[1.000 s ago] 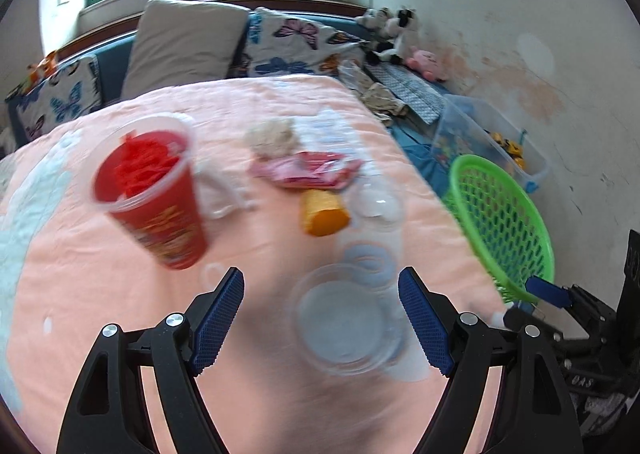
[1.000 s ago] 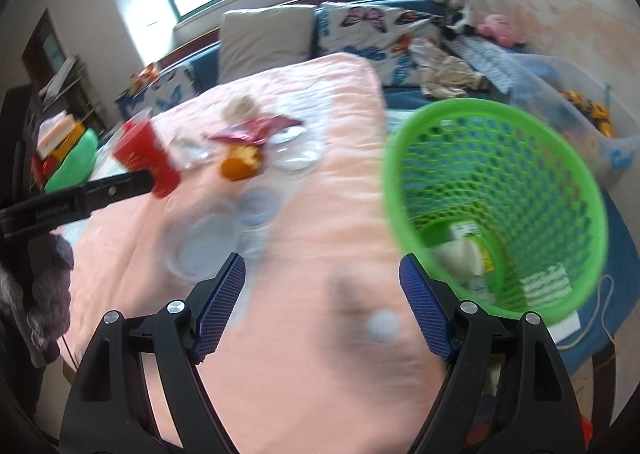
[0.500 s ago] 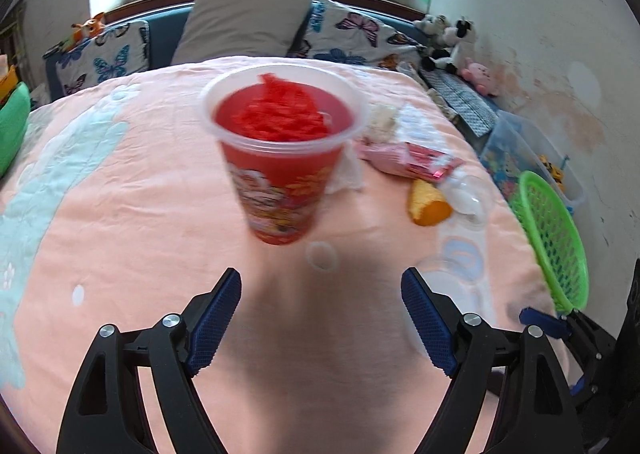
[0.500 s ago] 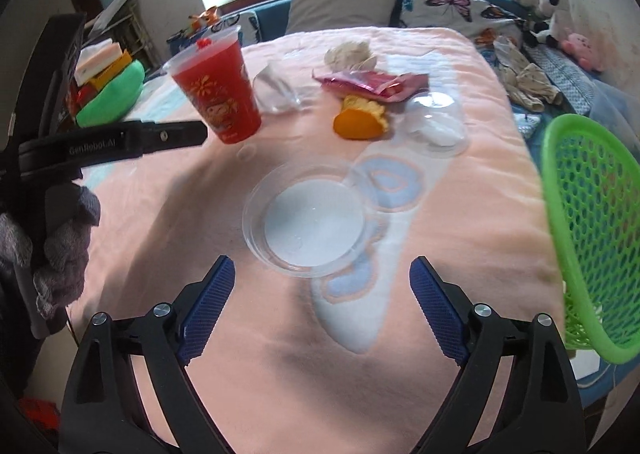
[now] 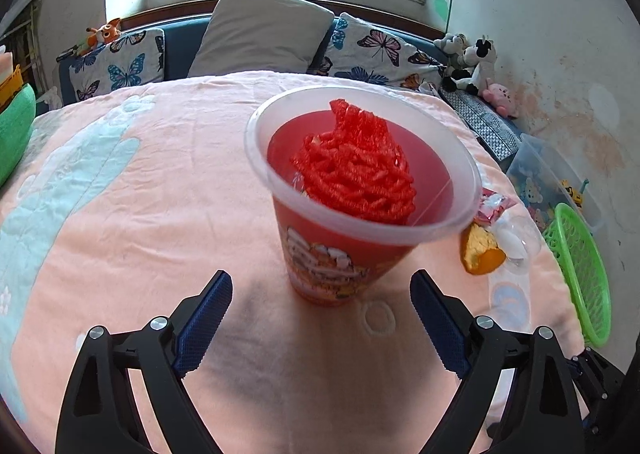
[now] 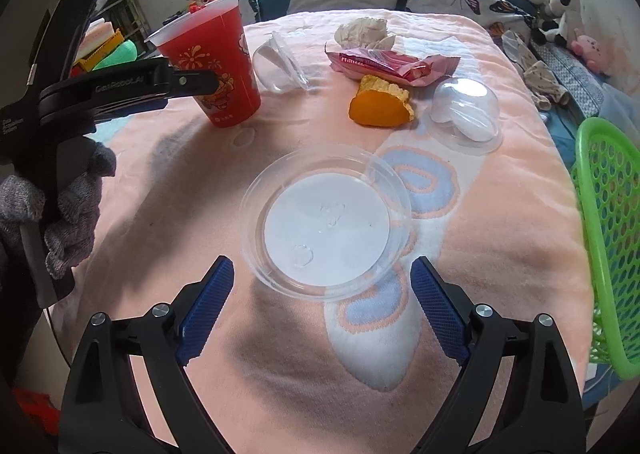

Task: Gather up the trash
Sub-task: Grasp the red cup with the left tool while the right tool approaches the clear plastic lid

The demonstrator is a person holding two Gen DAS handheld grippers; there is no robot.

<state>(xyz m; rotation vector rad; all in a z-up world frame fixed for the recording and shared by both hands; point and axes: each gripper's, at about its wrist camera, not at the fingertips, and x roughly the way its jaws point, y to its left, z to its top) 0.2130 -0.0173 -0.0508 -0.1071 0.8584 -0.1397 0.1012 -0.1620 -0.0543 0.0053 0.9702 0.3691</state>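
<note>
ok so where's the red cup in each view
Left wrist view: the red cup stands at centre, just ahead of the open fingers.
Right wrist view: the red cup is upper left, beside the left gripper.
Shared landmark: the orange peel, right of the cup.

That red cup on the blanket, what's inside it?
The red cup holds a crumpled red mesh wad reaching about rim height. Anything beneath the wad is hidden.
</note>
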